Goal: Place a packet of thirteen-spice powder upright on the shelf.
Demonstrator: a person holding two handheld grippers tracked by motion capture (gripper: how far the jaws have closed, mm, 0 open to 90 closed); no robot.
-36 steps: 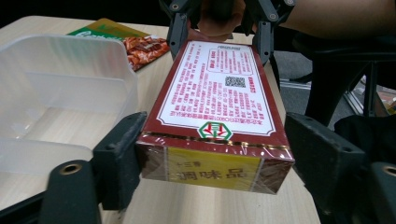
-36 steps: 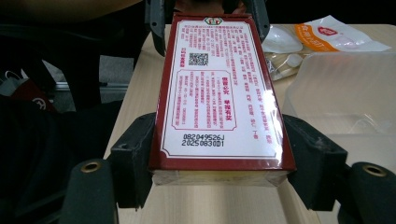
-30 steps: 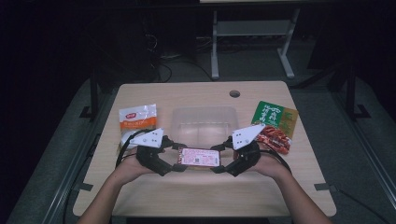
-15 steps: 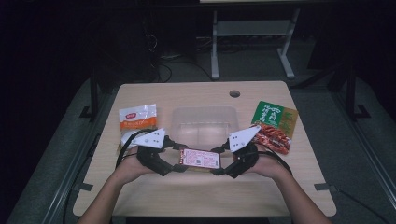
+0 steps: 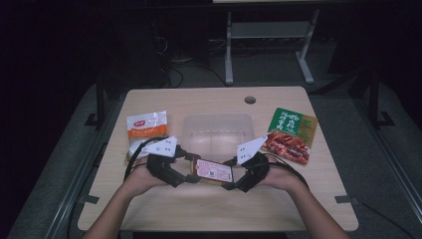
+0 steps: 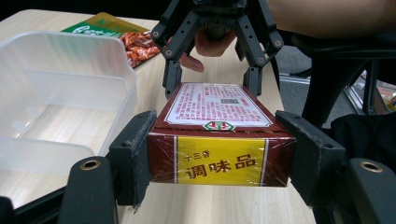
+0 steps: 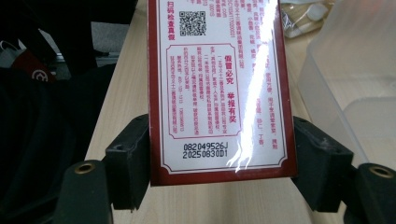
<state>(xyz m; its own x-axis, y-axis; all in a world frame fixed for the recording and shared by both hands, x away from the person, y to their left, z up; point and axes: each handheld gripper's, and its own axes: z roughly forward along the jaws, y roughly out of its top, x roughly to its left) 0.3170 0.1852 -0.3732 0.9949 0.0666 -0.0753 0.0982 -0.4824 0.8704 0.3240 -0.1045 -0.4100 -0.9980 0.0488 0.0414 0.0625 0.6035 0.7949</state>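
A dark red seasoning box point(image 5: 214, 172) with a white printed label is held level just above the table, in front of the clear container. My left gripper point(image 5: 191, 174) is shut on its left end; the left gripper view shows the pads point(image 6: 135, 158) pressed against both sides of the box's point(image 6: 219, 140) yellow-labelled end. My right gripper point(image 5: 230, 180) is shut on the opposite end. In the right gripper view the box point(image 7: 217, 84) runs away from me, clamped between the black pads point(image 7: 128, 158).
An empty clear plastic container point(image 5: 216, 119) stands mid-table just beyond the box. An orange-and-white pouch point(image 5: 146, 127) lies to its left, a green-and-red snack pouch point(image 5: 291, 134) to its right. A cable hole point(image 5: 250, 99) sits near the far edge.
Both grippers, with the box between them, have drifted slightly toward the near edge of the table. The grip on the box is unchanged.
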